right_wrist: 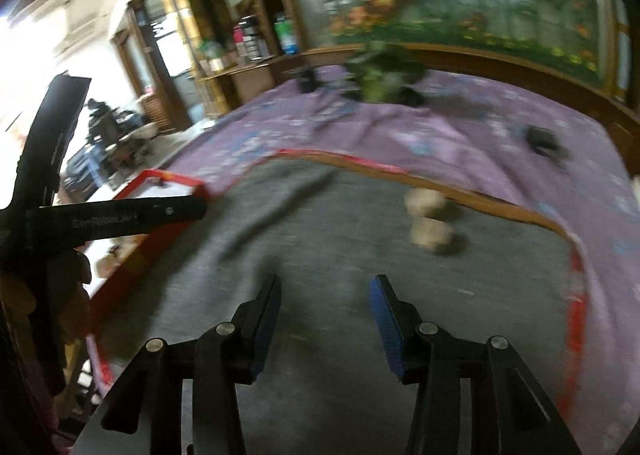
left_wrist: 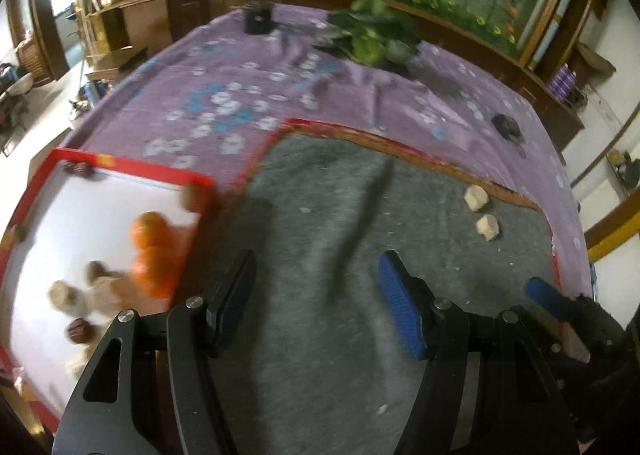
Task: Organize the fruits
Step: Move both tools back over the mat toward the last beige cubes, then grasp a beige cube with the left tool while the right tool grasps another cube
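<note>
A red-rimmed white tray (left_wrist: 132,175) sits at the left on the purple floral cloth (left_wrist: 240,95) and holds two oranges (left_wrist: 154,255) stacked close together, several pale beige lumps (left_wrist: 64,295), and small dark brown fruits (left_wrist: 79,330) near its corners; the picture is too blurred to name these smaller pieces. Beside it lies a grey felt mat (left_wrist: 320,235) edged in red and tan, with two pale beige pieces (left_wrist: 482,211) near its far right border, well apart from the tray. The left gripper (left_wrist: 316,287) tilts down over the grey mat, jaws wide apart and empty. The right gripper (right_wrist: 325,307) angles down over the same mat, jaws parted with nothing between them
</note>
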Available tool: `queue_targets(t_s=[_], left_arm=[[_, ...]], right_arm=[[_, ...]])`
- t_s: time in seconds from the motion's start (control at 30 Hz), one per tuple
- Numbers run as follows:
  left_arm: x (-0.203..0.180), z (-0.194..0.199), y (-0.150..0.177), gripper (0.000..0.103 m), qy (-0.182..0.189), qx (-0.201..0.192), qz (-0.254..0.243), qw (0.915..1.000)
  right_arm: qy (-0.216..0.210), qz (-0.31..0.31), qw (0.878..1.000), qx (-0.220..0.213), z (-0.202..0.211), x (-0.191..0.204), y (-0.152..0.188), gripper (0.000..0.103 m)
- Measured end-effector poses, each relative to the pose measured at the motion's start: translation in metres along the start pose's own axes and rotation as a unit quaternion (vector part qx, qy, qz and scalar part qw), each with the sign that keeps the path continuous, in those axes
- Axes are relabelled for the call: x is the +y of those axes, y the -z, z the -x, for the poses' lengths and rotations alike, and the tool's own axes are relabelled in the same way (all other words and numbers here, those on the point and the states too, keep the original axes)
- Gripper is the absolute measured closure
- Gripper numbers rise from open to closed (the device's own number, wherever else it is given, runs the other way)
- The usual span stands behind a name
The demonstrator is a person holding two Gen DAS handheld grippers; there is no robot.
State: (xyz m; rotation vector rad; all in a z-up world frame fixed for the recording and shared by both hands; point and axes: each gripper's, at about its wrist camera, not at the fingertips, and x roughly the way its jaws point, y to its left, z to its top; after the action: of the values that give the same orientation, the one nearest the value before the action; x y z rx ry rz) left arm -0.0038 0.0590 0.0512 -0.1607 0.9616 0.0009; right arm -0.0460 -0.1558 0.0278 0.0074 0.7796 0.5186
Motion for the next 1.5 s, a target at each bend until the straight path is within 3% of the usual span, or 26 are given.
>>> queue_targets(t_s=[0.07, 0.27, 0.6, 0.87, 0.97, 1.1, 1.33, 1.5], left_arm=[[-0.016, -0.010, -0.003, 0.039, 0.009, 0.008, -0.013, 0.9998], [-0.062, -0.035, -0.013, 0.039, 0.036, 0.028, -0.050, 0.9977], [-0.123, -0.079, -0.048, 0.039, 0.059, 0.058, -0.048, 0.9954], [-0.153, -0.107, -0.055, 0.039, 0.033, 0.073, -0.079, 0.9937], [-0.153, -0.111, -0.052, 0.051, 0.017, 0.063, -0.085, 0.9943], [-0.146, -0.108, -0.056, 0.077, 0.055, 0.062, -0.074, 0.9938], [-0.118, -0.081, -0.056, 0.077, 0.052, 0.039, -0.064, 0.9958], [-0.088, -0.064, -0.052, 0.077, 0.042, 0.027, -0.044, 0.9978]], right_arm=[[0.033, -0.025, 0.999, 0.000, 0.012, -0.030, 0.007, 0.057], [0.062, -0.069, 0.996, 0.001, 0.023, -0.072, 0.018, 0.057], [0.052, -0.071, 0.996, 0.002, 0.017, -0.085, 0.019, 0.057], [0.040, -0.081, 0.996, -0.004, 0.014, -0.093, 0.020, 0.057], [0.039, -0.083, 0.996, 0.000, 0.012, -0.094, 0.021, 0.057], [0.037, -0.084, 0.996, -0.001, 0.012, -0.094, 0.020, 0.057], [0.035, -0.038, 0.999, 0.010, 0.000, -0.074, -0.002, 0.057], [0.019, 0.005, 0.999, 0.033, -0.038, -0.058, -0.026, 0.057]])
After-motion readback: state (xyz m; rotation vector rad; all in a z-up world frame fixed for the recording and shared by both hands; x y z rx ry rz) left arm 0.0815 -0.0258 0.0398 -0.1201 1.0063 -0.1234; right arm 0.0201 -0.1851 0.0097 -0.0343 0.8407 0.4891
